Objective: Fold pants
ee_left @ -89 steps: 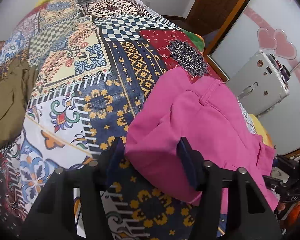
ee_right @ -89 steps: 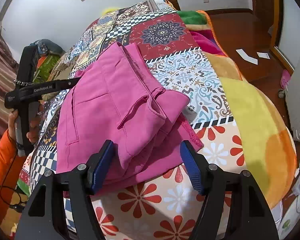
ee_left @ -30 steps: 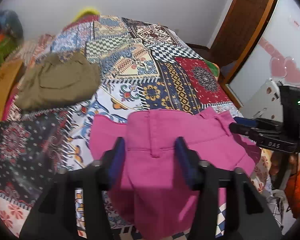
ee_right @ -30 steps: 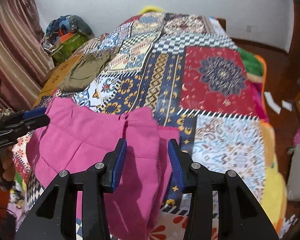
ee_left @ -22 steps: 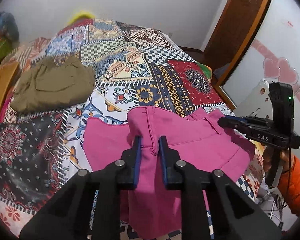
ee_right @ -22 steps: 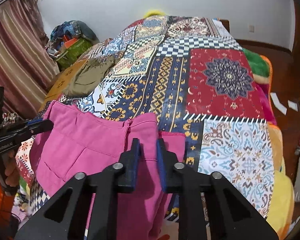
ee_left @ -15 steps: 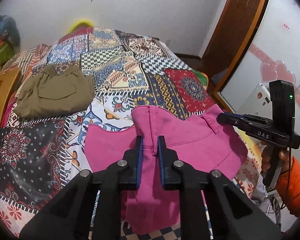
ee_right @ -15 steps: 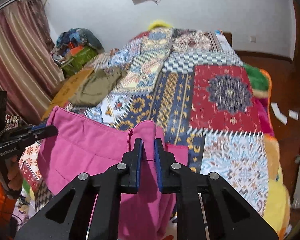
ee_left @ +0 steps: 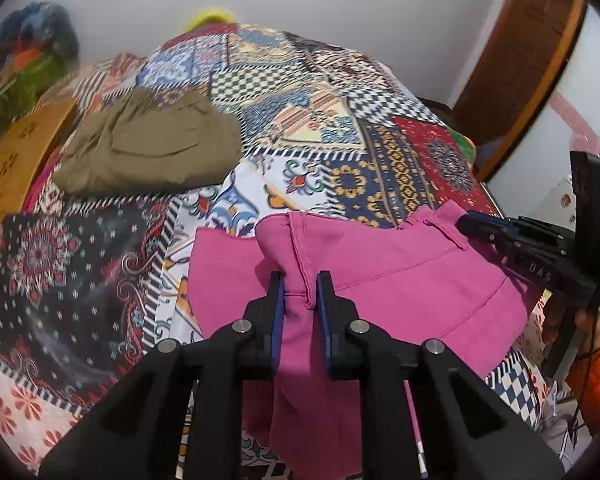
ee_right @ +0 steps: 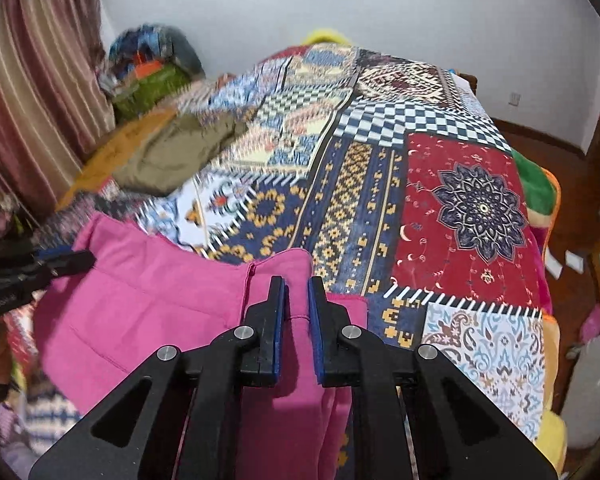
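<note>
The pink pants point(ee_left: 400, 280) are held up by their waistband over the near edge of the patchwork bed point(ee_left: 308, 128), with the cloth hanging down in front. My left gripper point(ee_left: 300, 284) is shut on one end of the waistband. My right gripper point(ee_right: 297, 292) is shut on the other end of the pink pants point(ee_right: 148, 304). The right gripper also shows in the left wrist view point(ee_left: 540, 256), and the left gripper shows at the left edge of the right wrist view point(ee_right: 24, 276).
Folded olive-brown pants point(ee_left: 148, 148) lie on the bed's far left; they also show in the right wrist view point(ee_right: 172, 148). A pile of colourful bags point(ee_right: 152, 68) and a striped curtain point(ee_right: 32, 80) stand at the left. A wooden door point(ee_left: 516, 64) is at the right.
Both grippers closed on the pink waistband and lifted it up and back toward me. The pants now hang spread between the two grippers instead of lying bunched on the bed.
</note>
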A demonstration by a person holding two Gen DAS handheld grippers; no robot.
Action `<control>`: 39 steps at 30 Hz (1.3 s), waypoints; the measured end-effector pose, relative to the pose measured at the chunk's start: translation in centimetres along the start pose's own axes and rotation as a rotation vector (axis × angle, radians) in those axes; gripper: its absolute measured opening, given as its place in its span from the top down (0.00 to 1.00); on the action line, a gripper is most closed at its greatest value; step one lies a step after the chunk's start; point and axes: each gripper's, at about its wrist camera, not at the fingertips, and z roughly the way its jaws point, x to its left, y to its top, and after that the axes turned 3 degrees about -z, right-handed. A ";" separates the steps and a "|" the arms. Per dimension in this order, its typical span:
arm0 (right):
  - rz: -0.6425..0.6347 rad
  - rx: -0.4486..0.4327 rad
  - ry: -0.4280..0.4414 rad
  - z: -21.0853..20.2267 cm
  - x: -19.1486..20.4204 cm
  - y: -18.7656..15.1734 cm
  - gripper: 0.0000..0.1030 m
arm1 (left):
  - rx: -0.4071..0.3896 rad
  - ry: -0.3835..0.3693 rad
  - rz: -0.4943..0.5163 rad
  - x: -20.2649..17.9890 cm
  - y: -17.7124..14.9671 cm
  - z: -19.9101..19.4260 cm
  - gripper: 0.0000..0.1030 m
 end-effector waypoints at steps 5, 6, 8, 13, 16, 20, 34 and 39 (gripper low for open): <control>-0.036 0.037 -0.026 -0.2 0.0 0.6 0.88 | 0.011 0.041 -0.001 0.5 -0.3 0.0 0.68; -0.027 0.034 -0.032 -0.8 -0.1 0.8 0.88 | 0.007 0.059 0.007 0.5 -0.2 -0.3 0.65; -0.012 0.011 -0.027 -2.3 -0.2 1.1 0.87 | -0.007 0.094 0.020 0.4 -0.1 -1.0 0.55; -0.030 -0.046 0.048 -5.7 1.5 1.4 0.85 | -0.091 0.066 0.058 -1.3 0.6 -5.0 0.55; -0.069 -0.040 0.112 -6.3 3.6 0.8 0.84 | -0.124 -0.021 0.082 -3.3 0.5 -6.5 0.55; -0.074 0.042 0.156 -4.2 4.8 -1.3 0.84 | -0.055 -0.046 0.089 -4.8 -0.3 -4.1 0.63; -0.011 -0.003 0.076 -7.0 0.8 -2.2 0.42 | -0.024 0.007 -0.030 0.6 -1.6 -4.8 0.26; 0.059 0.035 0.044 -6.3 -1.8 -2.2 0.41 | 0.026 0.012 -0.068 2.5 -2.1 -4.4 0.19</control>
